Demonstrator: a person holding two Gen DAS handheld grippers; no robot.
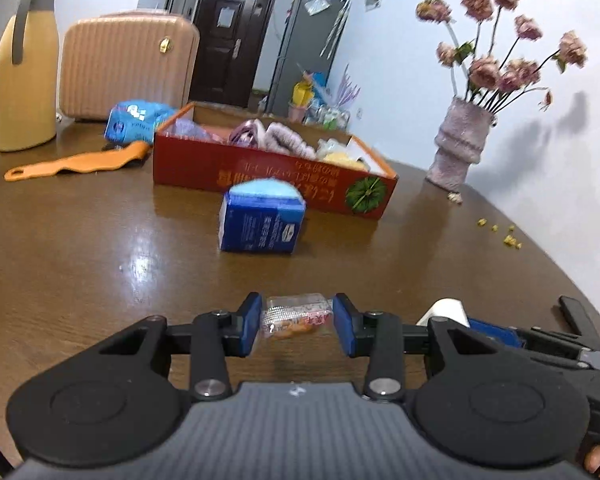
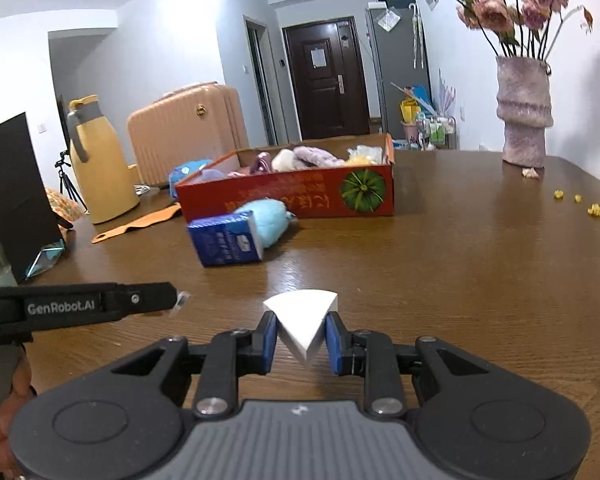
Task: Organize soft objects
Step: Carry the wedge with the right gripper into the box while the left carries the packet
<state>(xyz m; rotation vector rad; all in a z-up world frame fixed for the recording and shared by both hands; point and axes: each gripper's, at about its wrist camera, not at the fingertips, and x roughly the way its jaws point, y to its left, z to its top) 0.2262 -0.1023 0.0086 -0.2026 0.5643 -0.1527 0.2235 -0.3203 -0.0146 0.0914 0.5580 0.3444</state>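
Note:
My left gripper (image 1: 296,326) is shut on a small clear plastic packet (image 1: 294,318) with orange and red contents, held just above the table. My right gripper (image 2: 301,338) is shut on a white wedge-shaped sponge (image 2: 302,320). A red cardboard box (image 1: 268,172) holding purple, white and yellow soft items stands mid-table; it also shows in the right wrist view (image 2: 292,196). A blue tissue pack (image 1: 260,218) stands before the box, seen in the right wrist view (image 2: 226,244) with a light blue plush (image 2: 270,218) behind it.
A yellow jug (image 1: 24,72), a pink case (image 1: 128,66), a blue packet (image 1: 138,120) and an orange strap (image 1: 80,162) lie at the back left. A vase of flowers (image 1: 458,144) stands right, with yellow crumbs (image 1: 500,232). A black stand (image 2: 16,200) is at the left.

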